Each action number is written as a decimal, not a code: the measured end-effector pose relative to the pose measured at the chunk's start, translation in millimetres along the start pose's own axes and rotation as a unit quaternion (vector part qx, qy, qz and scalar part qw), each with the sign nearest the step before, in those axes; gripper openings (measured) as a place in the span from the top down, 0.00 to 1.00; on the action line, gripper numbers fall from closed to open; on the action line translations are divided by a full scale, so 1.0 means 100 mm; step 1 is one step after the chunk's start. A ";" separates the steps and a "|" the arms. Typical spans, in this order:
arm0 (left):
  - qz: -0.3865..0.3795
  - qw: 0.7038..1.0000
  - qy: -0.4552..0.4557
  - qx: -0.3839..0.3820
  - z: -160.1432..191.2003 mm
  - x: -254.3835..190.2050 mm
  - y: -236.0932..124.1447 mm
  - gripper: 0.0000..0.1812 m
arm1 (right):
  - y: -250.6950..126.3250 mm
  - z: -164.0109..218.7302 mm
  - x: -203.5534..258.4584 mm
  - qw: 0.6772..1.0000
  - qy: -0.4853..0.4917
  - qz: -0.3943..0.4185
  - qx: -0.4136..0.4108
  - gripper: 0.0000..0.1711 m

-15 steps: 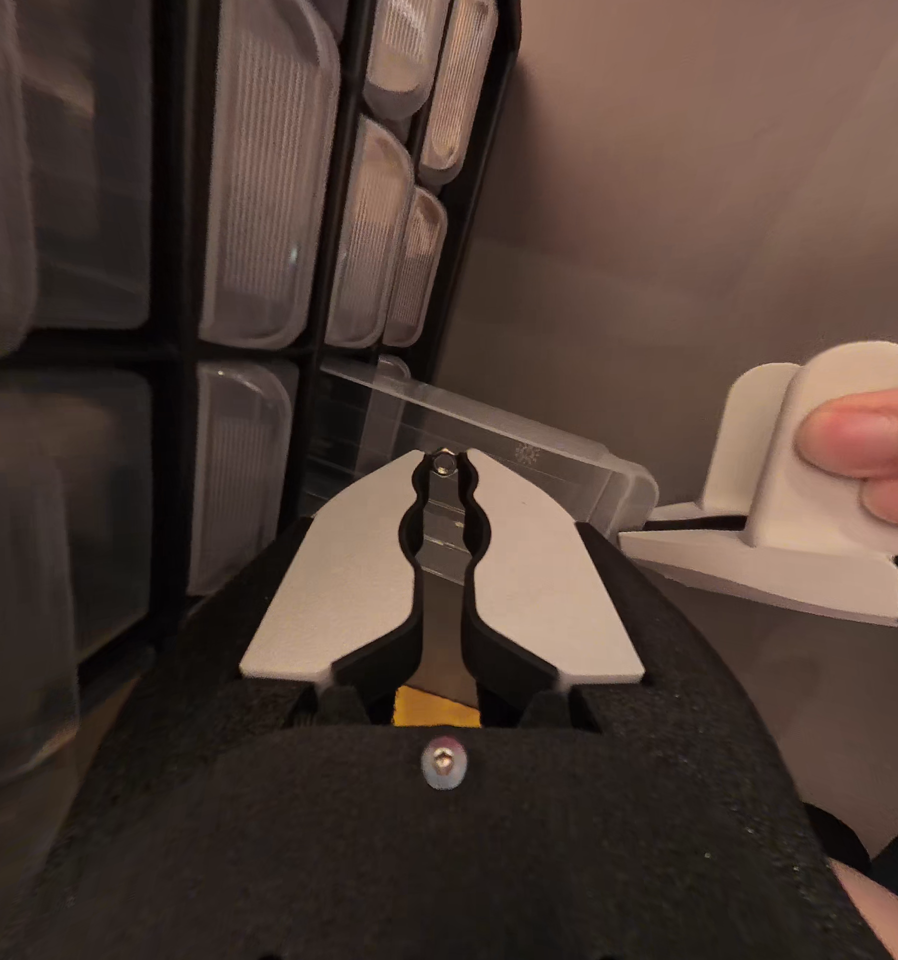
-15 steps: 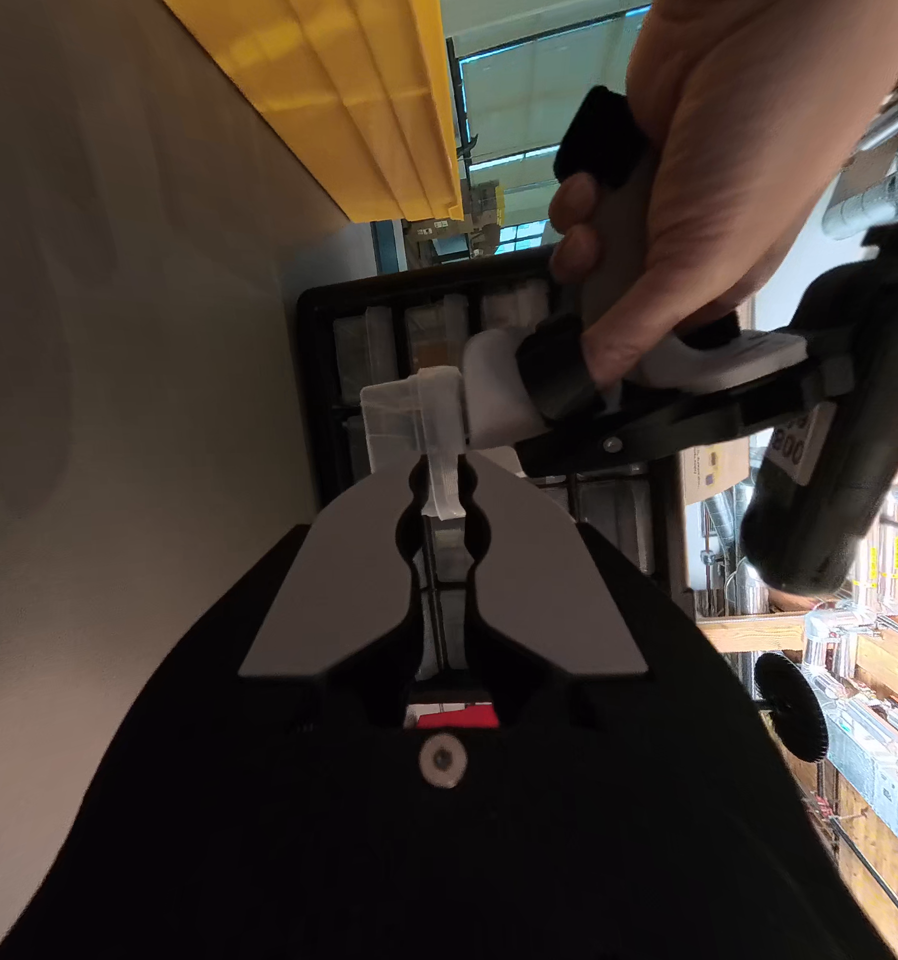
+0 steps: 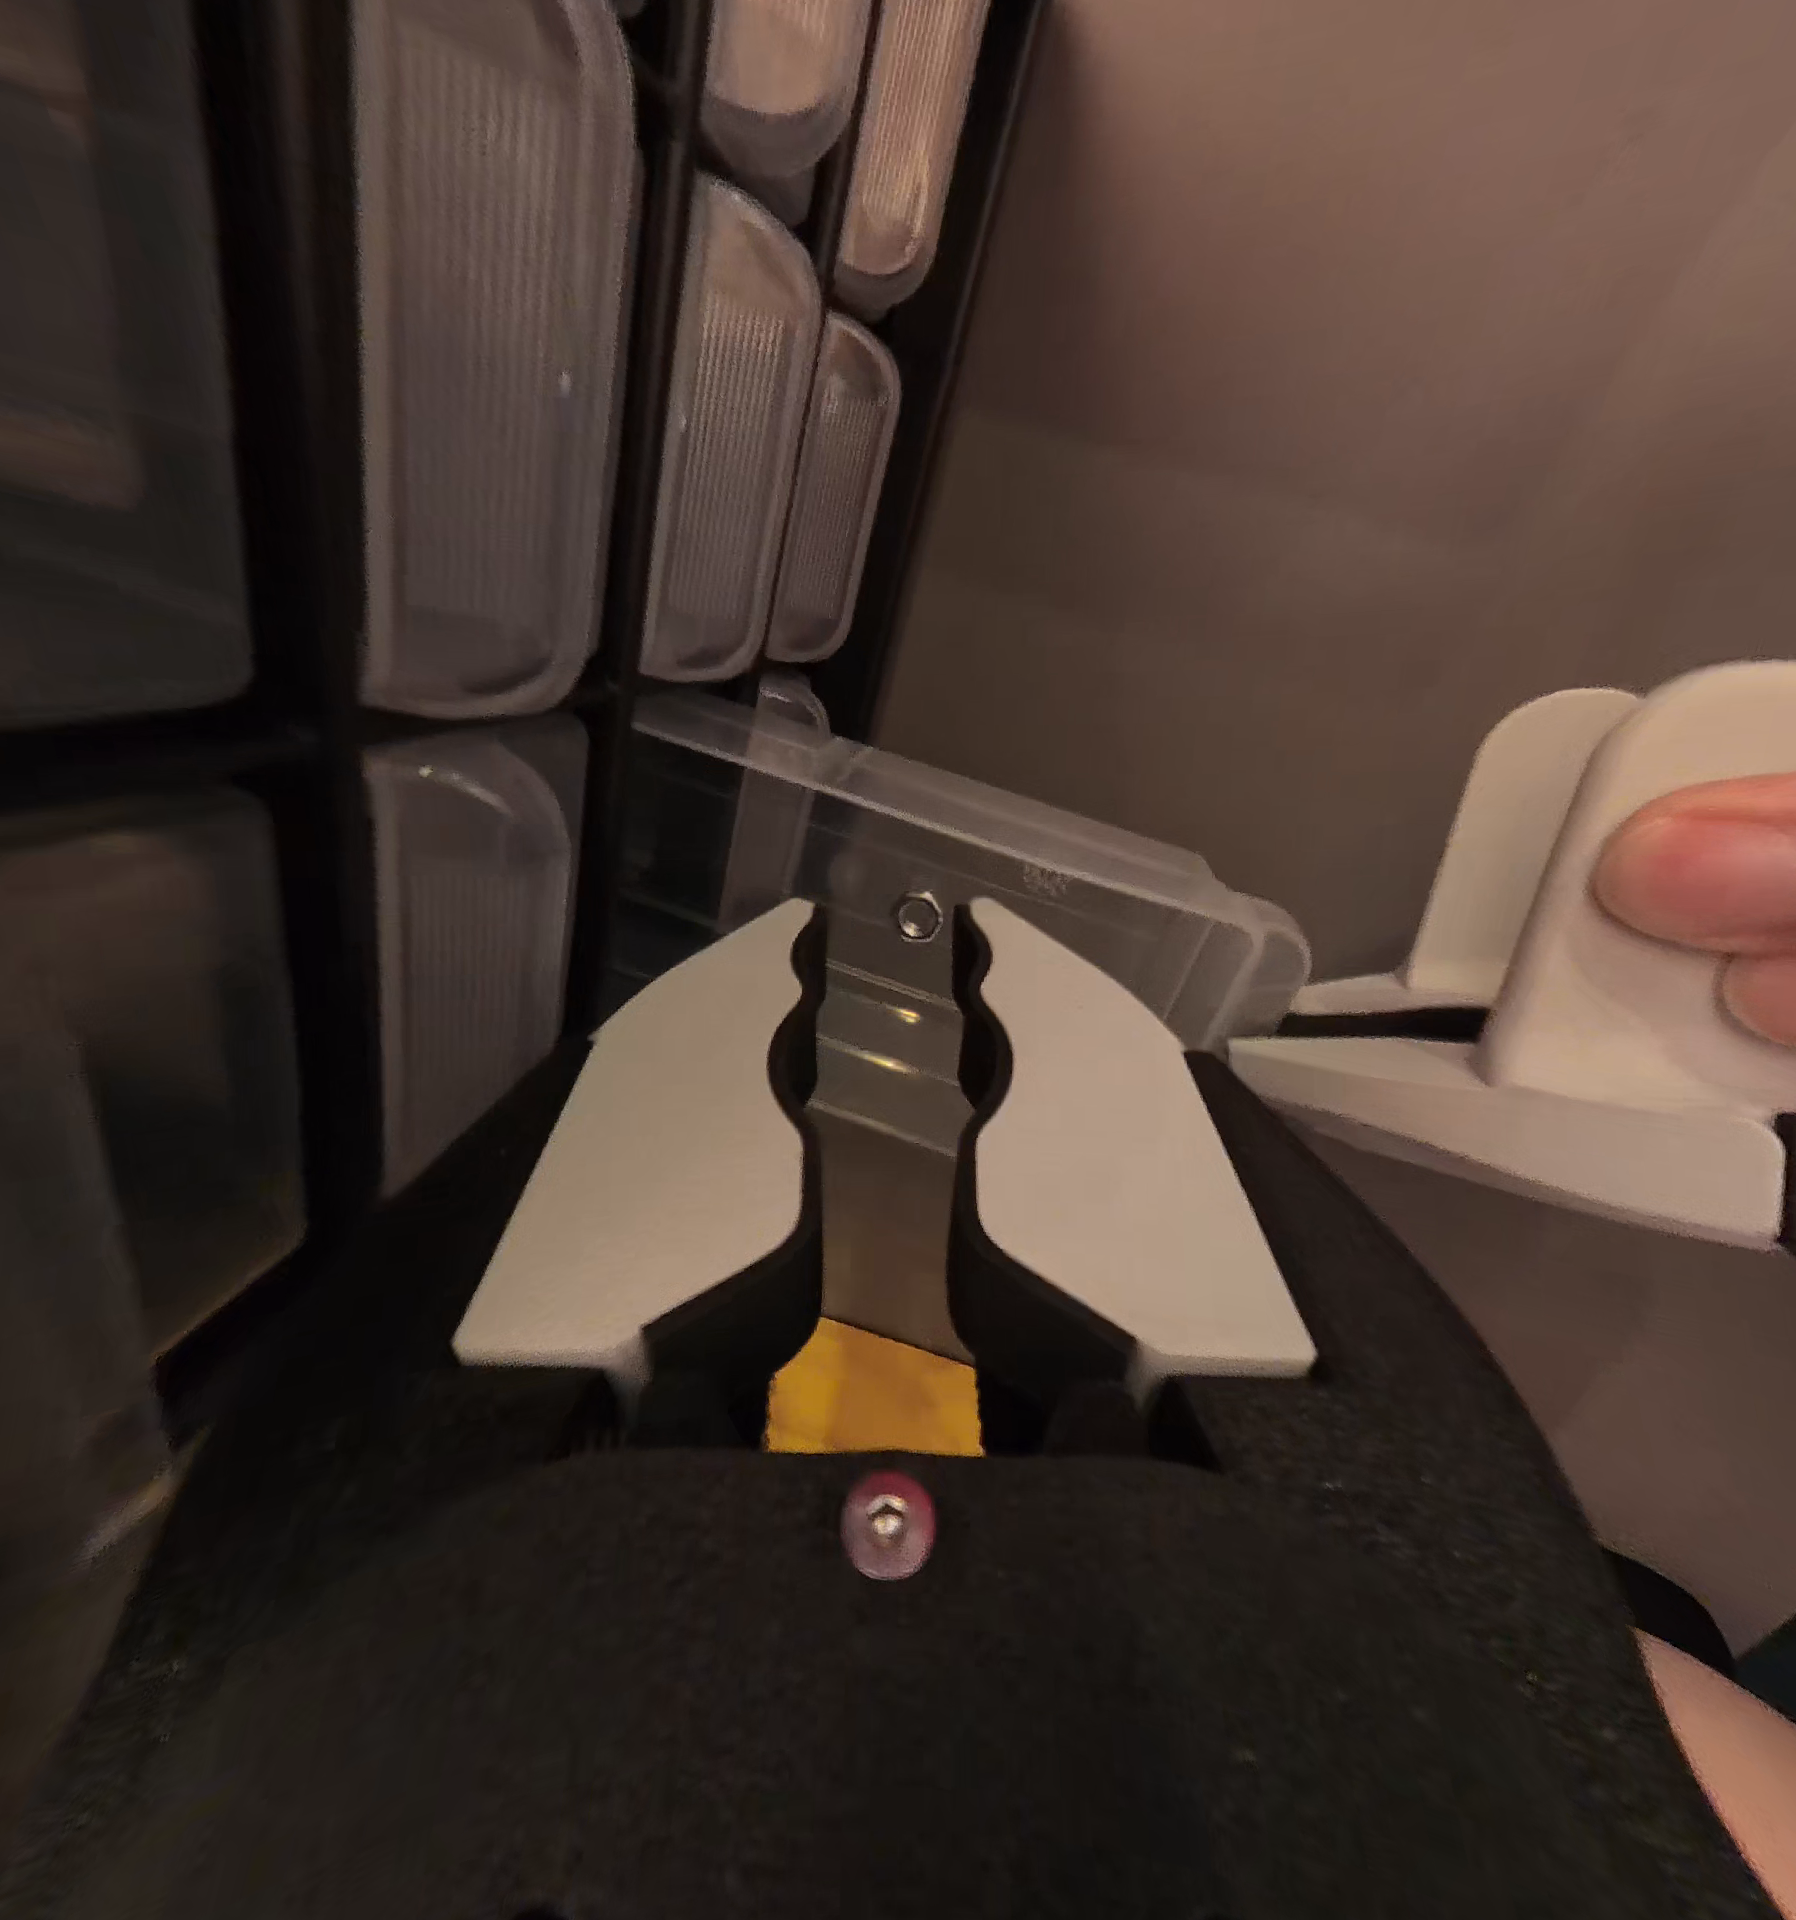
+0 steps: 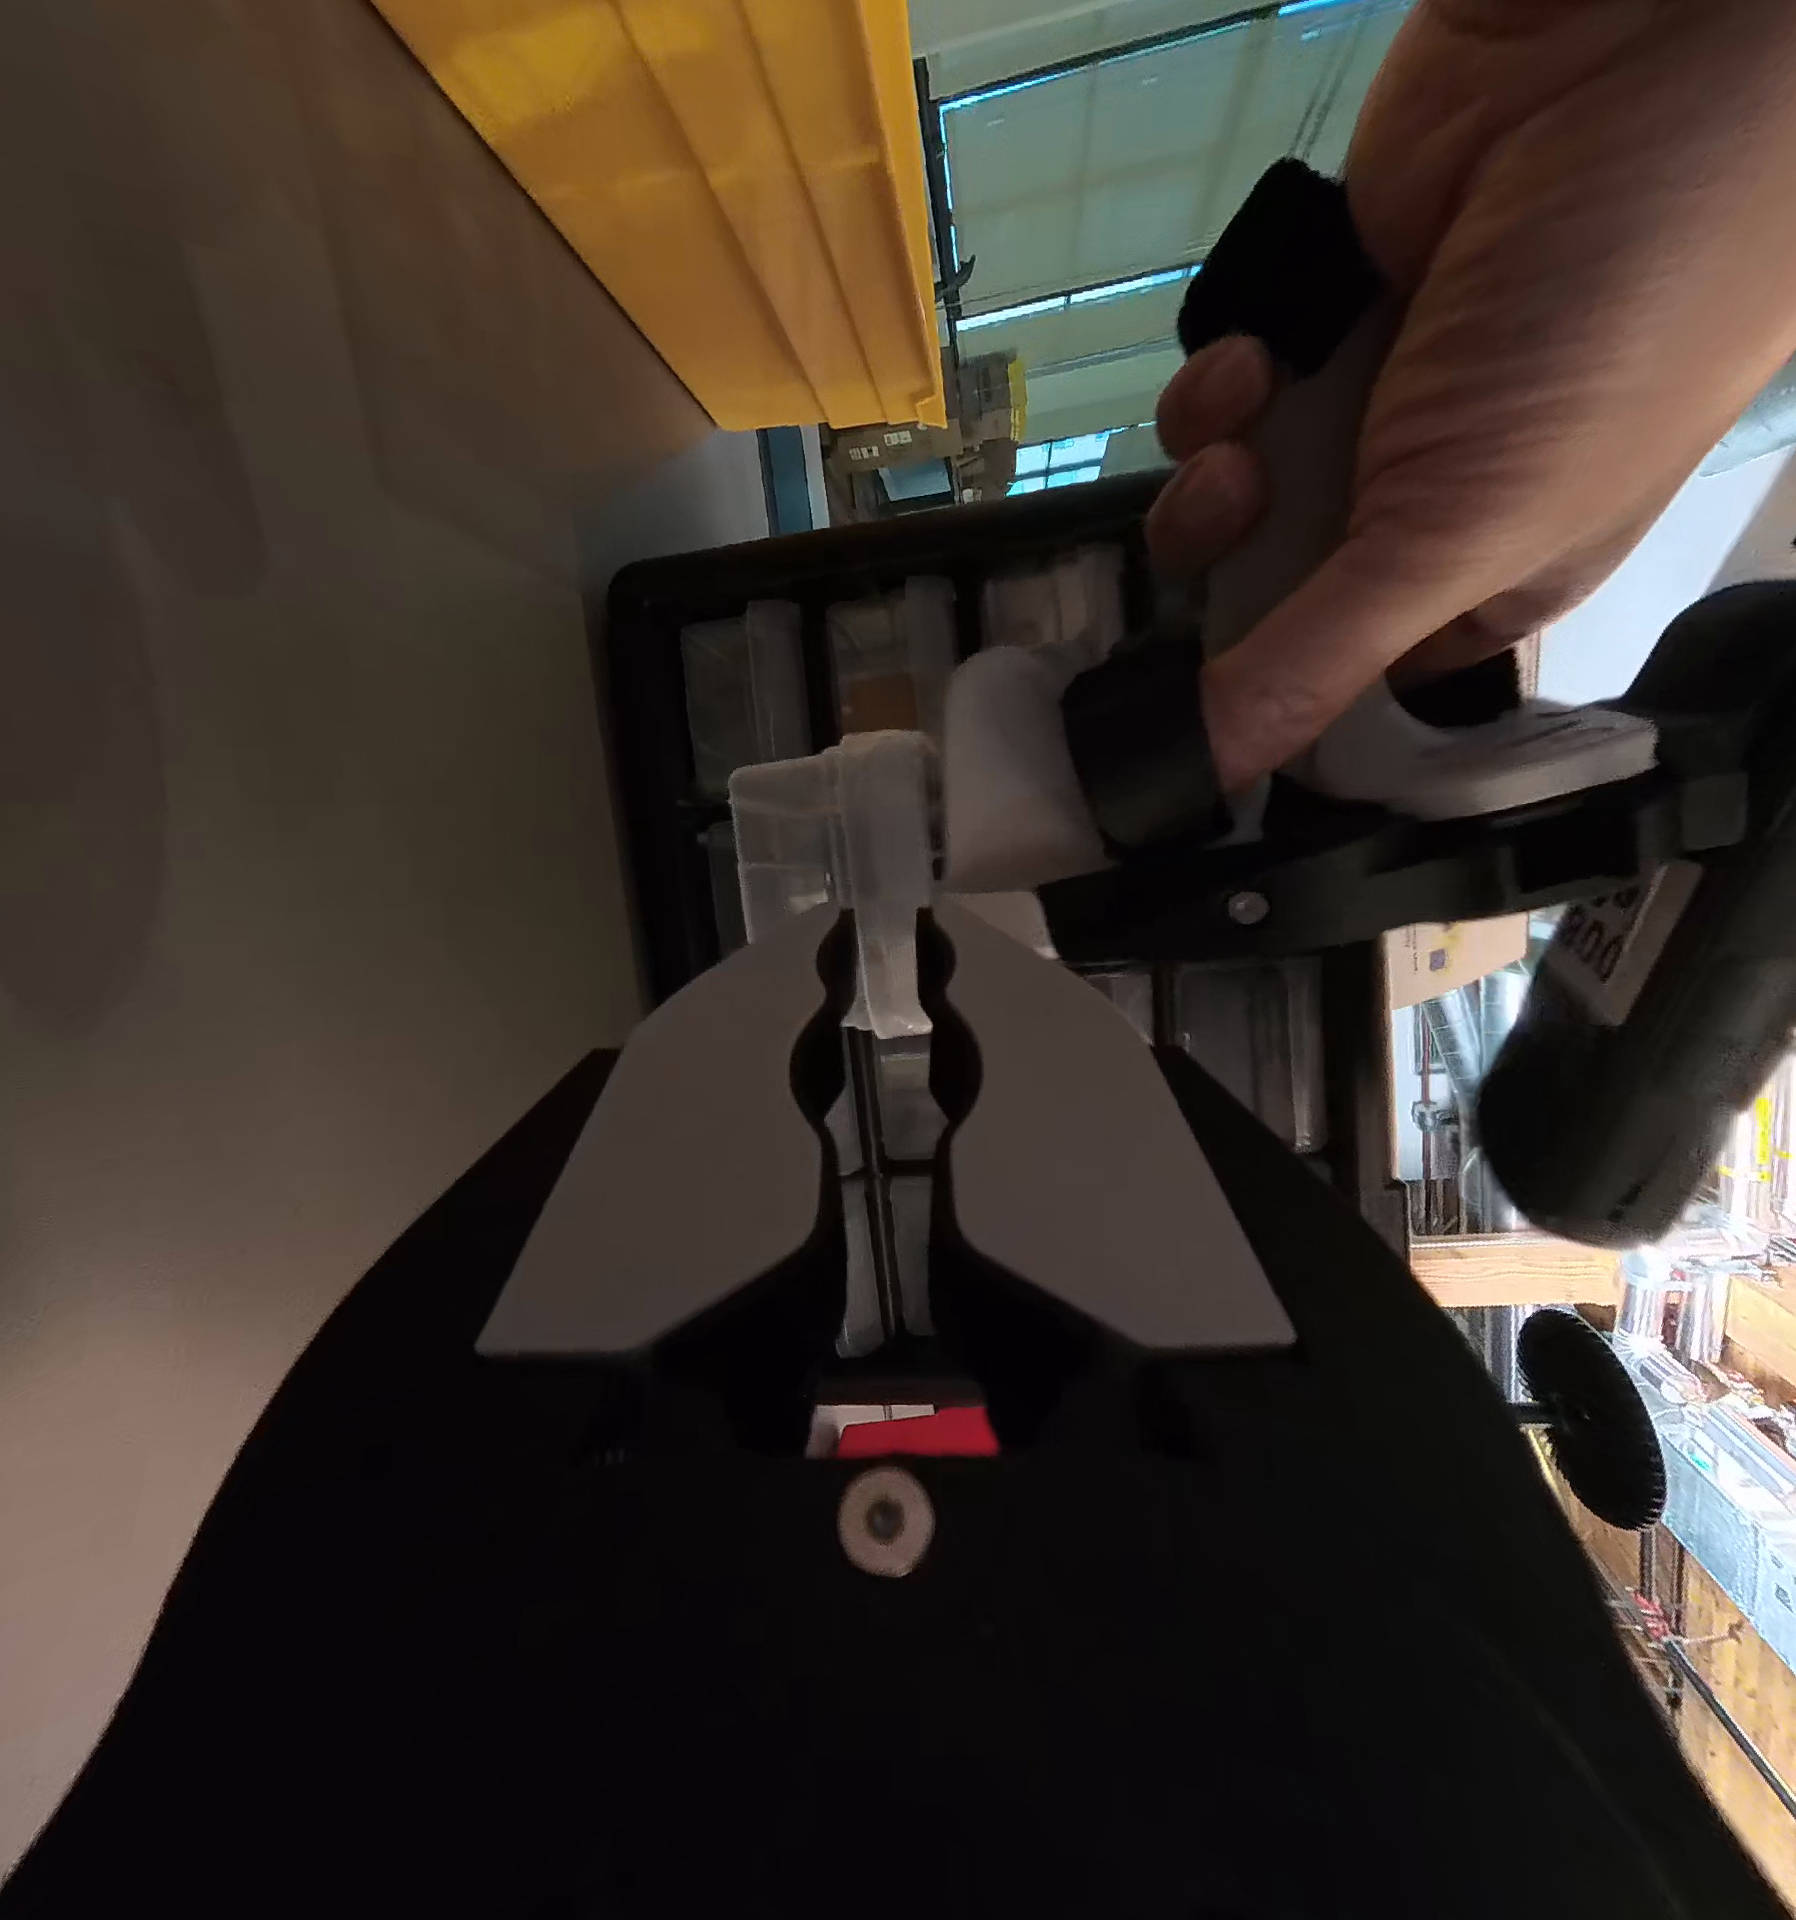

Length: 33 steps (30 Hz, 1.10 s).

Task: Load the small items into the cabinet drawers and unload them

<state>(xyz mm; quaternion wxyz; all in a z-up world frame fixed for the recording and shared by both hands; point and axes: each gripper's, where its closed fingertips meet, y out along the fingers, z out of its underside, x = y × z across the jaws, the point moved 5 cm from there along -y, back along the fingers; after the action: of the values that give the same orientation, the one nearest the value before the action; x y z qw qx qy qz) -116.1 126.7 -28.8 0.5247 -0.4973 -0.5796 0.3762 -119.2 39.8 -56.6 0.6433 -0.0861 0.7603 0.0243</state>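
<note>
Gripping drawer (image 4: 834, 831) handle: right gripper (image 4: 886, 925).

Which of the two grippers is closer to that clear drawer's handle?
The right gripper: its fingers are shut on the pulled-out drawer's handle. The left gripper, open, hovers over the drawer's middle, near a small nut inside.

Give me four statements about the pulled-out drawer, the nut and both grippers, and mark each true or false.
1. A clear drawer sticks out of the black cabinet. True.
2. The left gripper is clamped shut on the nut. False: its jaws stand apart, the nut loose between the tips.
3. The right gripper grips the drawer's front tab. True.
4. Every drawer in the cabinet is pushed in. False: one is pulled out.
</note>
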 end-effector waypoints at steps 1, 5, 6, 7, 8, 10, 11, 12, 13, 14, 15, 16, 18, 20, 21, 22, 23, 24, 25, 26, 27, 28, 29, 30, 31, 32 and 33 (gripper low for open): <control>-0.003 1.000 0.001 -0.011 0.01 -0.01 -0.05 0.88 | 0.00 0.01 0.00 1.000 0.002 -0.001 0.001 0.93; -0.020 0.998 -0.014 -0.065 0.12 -0.07 -0.41 0.89 | 0.02 0.03 0.01 1.000 0.008 0.001 0.004 0.93; -0.026 0.996 -0.017 -0.081 0.17 -0.09 -0.53 0.89 | 0.03 0.04 0.01 1.000 0.010 0.002 0.005 0.93; -0.032 0.995 -0.022 -0.096 0.22 -0.11 -0.66 0.89 | 0.05 0.04 0.01 1.000 0.012 0.003 0.007 0.93; -0.040 0.993 -0.030 -0.111 0.29 -0.13 -0.79 0.90 | 0.07 0.04 0.01 1.000 0.013 0.008 0.007 0.93; -0.062 0.986 -0.056 -0.142 0.44 -0.11 -1.03 0.92 | 0.14 0.05 0.00 1.000 0.017 0.016 0.009 0.93; -0.072 0.982 -0.073 -0.159 0.51 -0.10 -1.13 0.92 | 0.18 0.07 -0.01 1.000 0.017 0.022 0.015 0.93; -0.077 0.978 -0.090 -0.174 0.58 -0.09 -1.23 0.92 | 0.23 0.09 -0.02 0.999 0.015 0.027 0.023 0.93; -0.078 0.974 -0.105 -0.186 0.66 -0.08 -1.30 0.92 | 0.28 0.11 -0.03 0.999 0.015 0.031 0.030 0.93; -0.075 0.971 -0.116 -0.194 0.73 -0.09 -1.36 0.92 | 0.33 0.14 -0.04 0.999 0.021 0.032 0.039 0.93; -0.073 0.970 -0.123 -0.198 0.80 -0.10 -1.39 0.92 | 0.38 0.17 -0.05 0.998 0.025 0.033 0.050 0.93; -0.073 0.969 -0.127 -0.198 0.87 -0.10 -1.42 0.91 | 0.43 0.19 -0.05 0.997 0.026 0.032 0.063 0.92; -0.083 0.967 -0.140 -0.198 1.01 -0.08 -1.46 0.90 | 0.53 0.24 -0.06 0.996 0.030 0.031 0.078 0.89; -0.089 0.958 -0.170 -0.212 1.10 -0.02 -1.53 0.90 | 0.62 0.27 -0.06 0.995 0.034 0.034 0.082 0.87; -0.084 0.954 -0.182 -0.224 1.12 0.00 -1.56 0.91 | 0.65 0.29 -0.06 0.995 0.033 0.037 0.085 0.87; -0.077 0.950 -0.188 -0.237 1.13 0.01 -1.58 0.91 | 0.68 0.30 -0.07 0.995 0.034 0.039 0.086 0.87; -0.069 0.948 -0.191 -0.246 1.14 0.02 -1.58 0.91 | 0.71 0.31 -0.07 0.995 0.034 0.041 0.089 0.86; -0.065 0.947 -0.192 -0.249 1.15 0.03 -1.58 0.91 | 0.73 0.32 -0.08 0.995 0.033 0.041 0.089 0.87; -0.065 0.947 -0.193 -0.247 1.16 0.05 -1.57 0.92 | 0.76 0.33 -0.08 0.994 0.032 0.042 0.091 0.87; -0.067 0.948 -0.194 -0.243 1.16 0.06 -1.55 0.92 | 0.78 0.33 -0.08 0.994 0.028 0.043 0.094 0.86; -0.067 0.949 -0.194 -0.239 1.16 0.07 -1.54 0.92 | 0.80 0.34 -0.07 0.994 0.024 0.044 0.098 0.86; -0.065 0.950 -0.194 -0.236 1.16 0.07 -1.52 0.92 | 0.82 0.34 -0.07 0.994 0.021 0.047 0.102 0.86; -0.062 0.951 -0.192 -0.235 1.15 0.08 -1.51 0.92 | 0.83 0.34 -0.07 0.994 0.015 0.048 0.100 0.86; -0.061 0.952 -0.190 -0.233 1.14 0.08 -1.50 0.91 | 0.83 0.34 -0.07 0.993 0.011 0.050 0.103 0.86; -0.061 0.953 -0.188 -0.232 1.13 0.08 -1.49 0.91 | 0.83 0.34 -0.07 0.993 0.007 0.050 0.104 0.86; -0.061 0.953 -0.186 -0.230 1.12 0.08 -1.48 0.91 | 0.82 0.33 -0.07 0.993 0.007 0.050 0.103 0.86; -0.061 0.954 -0.184 -0.227 1.11 0.08 -1.47 0.91 | 0.81 0.33 -0.08 0.994 0.012 0.053 0.098 0.86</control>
<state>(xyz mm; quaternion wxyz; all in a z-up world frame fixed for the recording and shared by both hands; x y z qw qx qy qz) -251.4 111.1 95.1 0.3042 -0.4886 -0.7657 0.2871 -98.7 124.9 -60.7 0.6376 0.0174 0.7700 -0.0176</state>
